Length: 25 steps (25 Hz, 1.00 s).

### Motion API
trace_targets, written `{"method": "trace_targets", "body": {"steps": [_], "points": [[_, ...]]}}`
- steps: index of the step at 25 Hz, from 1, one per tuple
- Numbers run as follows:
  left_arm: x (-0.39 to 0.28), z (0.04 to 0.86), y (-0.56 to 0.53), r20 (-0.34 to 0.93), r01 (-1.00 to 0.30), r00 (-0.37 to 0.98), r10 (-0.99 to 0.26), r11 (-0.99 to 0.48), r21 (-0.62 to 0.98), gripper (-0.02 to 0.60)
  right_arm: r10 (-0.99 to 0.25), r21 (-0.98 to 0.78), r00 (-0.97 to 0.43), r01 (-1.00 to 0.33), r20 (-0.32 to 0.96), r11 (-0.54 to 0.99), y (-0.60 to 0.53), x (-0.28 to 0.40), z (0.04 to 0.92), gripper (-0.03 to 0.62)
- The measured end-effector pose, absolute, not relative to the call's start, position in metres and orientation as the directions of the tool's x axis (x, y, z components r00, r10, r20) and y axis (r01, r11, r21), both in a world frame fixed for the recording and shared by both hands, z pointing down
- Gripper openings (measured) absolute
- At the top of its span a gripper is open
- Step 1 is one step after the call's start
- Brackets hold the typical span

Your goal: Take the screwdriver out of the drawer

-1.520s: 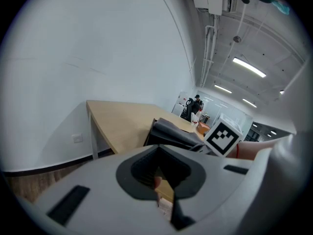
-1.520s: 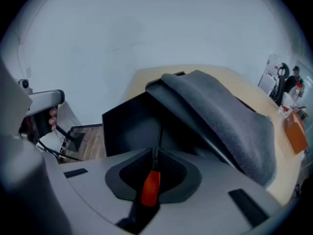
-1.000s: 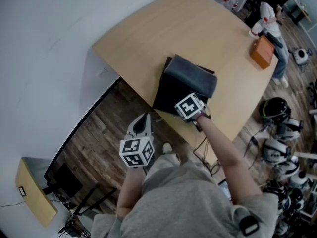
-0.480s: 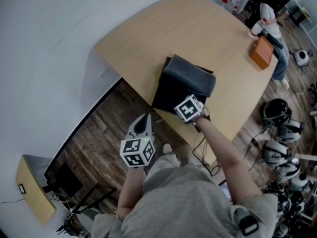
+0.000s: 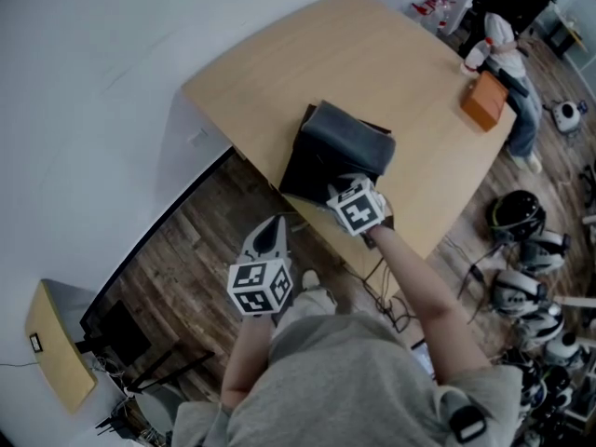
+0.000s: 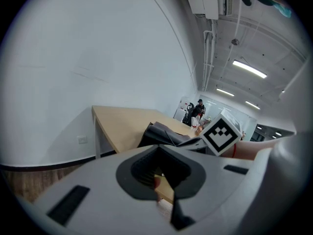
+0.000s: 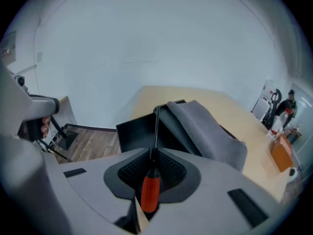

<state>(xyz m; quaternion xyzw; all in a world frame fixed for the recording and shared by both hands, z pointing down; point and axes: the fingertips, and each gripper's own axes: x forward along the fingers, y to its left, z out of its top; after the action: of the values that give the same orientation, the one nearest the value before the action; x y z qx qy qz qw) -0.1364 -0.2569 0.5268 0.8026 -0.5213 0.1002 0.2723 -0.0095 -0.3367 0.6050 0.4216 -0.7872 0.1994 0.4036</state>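
A screwdriver with an orange-red handle (image 7: pixel 150 192) and a thin dark shaft lies between the jaws of my right gripper (image 7: pixel 151 176), which is shut on it. The shaft points over the open black drawer (image 7: pixel 134 131), which sits under a grey cloth (image 7: pixel 205 131). In the head view the right gripper (image 5: pixel 343 189) hangs just above the drawer (image 5: pixel 307 170) at the table's near edge. My left gripper (image 5: pixel 268 233) floats over the wooden floor short of the table, jaws together and empty. In its own view the left gripper (image 6: pixel 161 180) faces the table's side.
The light wooden table (image 5: pixel 307 54) stands against a white wall. An orange box (image 5: pixel 484 101) sits at its far right corner, with a person (image 5: pixel 507 40) beside it. Helmets and gear (image 5: pixel 521 217) lie on the floor to the right. A small cabinet (image 5: pixel 56 357) stands at lower left.
My right gripper has risen out of the drawer and tilted, carrying the screwdriver. The left gripper has drifted slightly toward the table.
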Motion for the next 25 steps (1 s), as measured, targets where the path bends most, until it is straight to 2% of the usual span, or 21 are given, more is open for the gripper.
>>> {"method": "trace_targets", "body": {"steps": [11, 25], "points": [[-0.116, 0.509, -0.204, 0.413, -0.897, 0.416, -0.81, -0.293, 0.33, 0.0, -0.681, 0.004, -0.411, -0.855, 0.607, 0.519, -0.286, 0.003, 0.526, 0.051], [-0.069, 0.498, -0.122, 0.372, -0.902, 0.399, -0.838, -0.287, 0.322, 0.0, -0.775, -0.039, -0.458, -0.87, 0.434, 0.492, -0.175, 0.052, 0.488, 0.051]]}}
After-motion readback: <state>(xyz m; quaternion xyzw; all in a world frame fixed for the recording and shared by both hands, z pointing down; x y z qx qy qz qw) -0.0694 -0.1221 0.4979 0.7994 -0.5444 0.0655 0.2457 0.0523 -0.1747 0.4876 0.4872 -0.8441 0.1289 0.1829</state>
